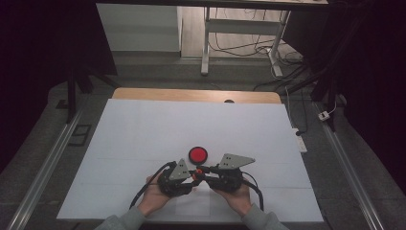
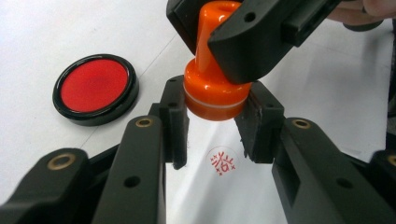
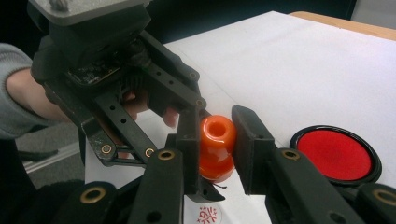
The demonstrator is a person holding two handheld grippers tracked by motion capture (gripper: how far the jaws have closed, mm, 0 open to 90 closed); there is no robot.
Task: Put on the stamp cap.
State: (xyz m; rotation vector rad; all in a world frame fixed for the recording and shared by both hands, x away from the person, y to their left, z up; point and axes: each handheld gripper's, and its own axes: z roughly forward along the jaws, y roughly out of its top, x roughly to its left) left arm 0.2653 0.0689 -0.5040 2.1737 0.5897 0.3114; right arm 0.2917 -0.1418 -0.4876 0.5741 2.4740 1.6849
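Left gripper (image 2: pixel 212 126): clamped on stamp's wide base.
Right gripper (image 3: pixel 212 140): clamped on stamp's neck.
Stamp (image 2: pixel 212 84): frame centre, lifted above red imprint (image 2: pixel 221 162).
Ink pad (image 2: pixel 95 87): upper left.
Risk: uneven release tilting stamp, smearing imprint.

a round red stamped mark (image 2: pixel 221 161) is showing on the white sheet (image 2: pixel 303 93), just under the orange stamp (image 2: pixel 212 88). inside its ring a red character is sitting between small crosses, too small and blurred to be read for certain. in the right gripper view the same mark (image 3: pixel 206 215) is lying at the bottom edge, partly cut off and not legible.
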